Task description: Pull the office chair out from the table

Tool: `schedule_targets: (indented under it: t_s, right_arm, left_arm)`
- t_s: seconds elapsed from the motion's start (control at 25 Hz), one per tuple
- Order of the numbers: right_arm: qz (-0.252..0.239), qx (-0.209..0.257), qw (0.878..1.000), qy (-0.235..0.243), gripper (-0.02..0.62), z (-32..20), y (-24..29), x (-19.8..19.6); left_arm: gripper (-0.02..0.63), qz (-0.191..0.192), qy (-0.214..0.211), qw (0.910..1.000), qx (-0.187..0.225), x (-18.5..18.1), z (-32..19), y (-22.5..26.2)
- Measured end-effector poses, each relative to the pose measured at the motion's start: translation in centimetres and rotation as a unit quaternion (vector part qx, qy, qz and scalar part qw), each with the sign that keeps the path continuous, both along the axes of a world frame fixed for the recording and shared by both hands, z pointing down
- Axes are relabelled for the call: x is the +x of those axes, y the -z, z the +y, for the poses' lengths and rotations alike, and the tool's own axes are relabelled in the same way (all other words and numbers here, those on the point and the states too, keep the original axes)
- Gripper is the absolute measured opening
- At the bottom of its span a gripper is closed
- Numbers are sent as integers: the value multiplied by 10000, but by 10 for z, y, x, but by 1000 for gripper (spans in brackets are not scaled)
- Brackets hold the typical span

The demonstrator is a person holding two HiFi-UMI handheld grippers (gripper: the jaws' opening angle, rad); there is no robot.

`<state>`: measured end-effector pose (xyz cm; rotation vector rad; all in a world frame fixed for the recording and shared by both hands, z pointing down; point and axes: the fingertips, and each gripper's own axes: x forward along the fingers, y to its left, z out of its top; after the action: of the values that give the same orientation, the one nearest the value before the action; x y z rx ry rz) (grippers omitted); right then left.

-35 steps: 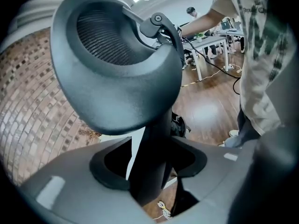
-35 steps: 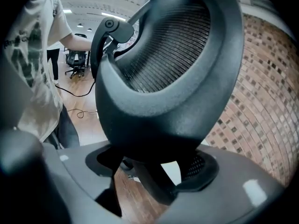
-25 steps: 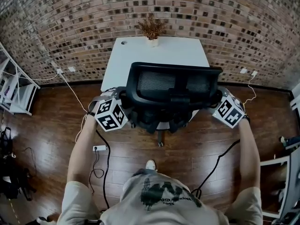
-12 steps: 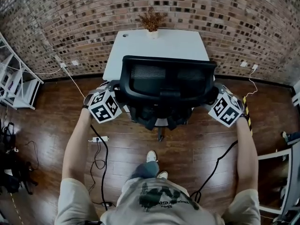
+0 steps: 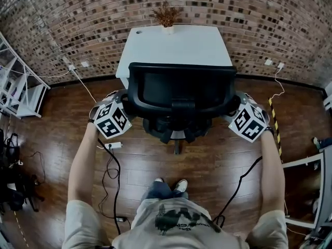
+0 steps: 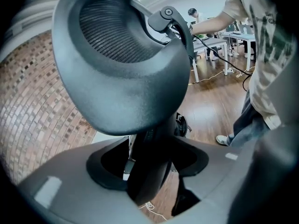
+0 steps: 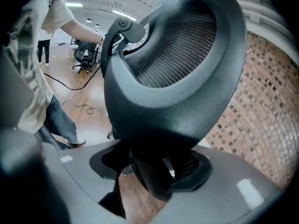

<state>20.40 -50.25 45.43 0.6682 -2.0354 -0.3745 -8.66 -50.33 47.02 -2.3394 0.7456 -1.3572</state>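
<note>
**Inspector:** Head view: black mesh-backed office chair [image 5: 181, 87], location?
**Assistant:** Just before the white rectangular table [image 5: 176, 45].
**Inspector:** Grippers?
**Assistant:** Left gripper [image 6: 147, 171], jaws just eased wider, and right gripper [image 7: 154, 167], just tightened, each clamp its backrest frame.

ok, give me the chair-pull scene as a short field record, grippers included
chair: black office chair at near edge of the white table, backrest toward the person
left gripper: fingers grip a chair strut below the backrest; just been opening
right gripper: fingers grip a chair strut on the other side; just been closing
tabletop: dried plant at far edge
floor: wood, power strip and cables
</note>
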Motion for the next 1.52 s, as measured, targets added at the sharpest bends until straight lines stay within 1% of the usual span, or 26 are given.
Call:
schedule_targets:
  t_s: [0.2, 0.6, 0.76, 0.92, 1.04, 1.32, 1.52]
  right_arm:
    - [3, -51, 10000, -9, 273, 36, 0, -1]
    - [10, -120, 9999, -107, 279, 106, -1, 6]
    - [15, -120, 9998, -126, 282, 143, 1, 7]
    - [48, -195, 9997, -136, 282, 184, 2, 5]
    - [30, -153, 9998, -155, 283, 211, 1, 5]
    - [49, -234, 9996, -142, 284, 245, 2, 6]
    - [53, -202, 9997, -157, 284, 273, -2, 9]
  left_arm:
    - [282, -19, 7, 10000, 9, -1, 38, 0]
    - [273, -11, -56, 9997, 224, 5, 115, 3]
    - [273, 32, -80, 9995, 298, 6, 153, 4]
    - [272, 28, -91, 9996, 272, 5, 194, 4]
    - [270, 25, -114, 9995, 286, 4, 220, 4]
    - [268, 46, -149, 9998, 137, 6, 255, 4]
    - [270, 17, -123, 9998, 165, 10, 282, 0]
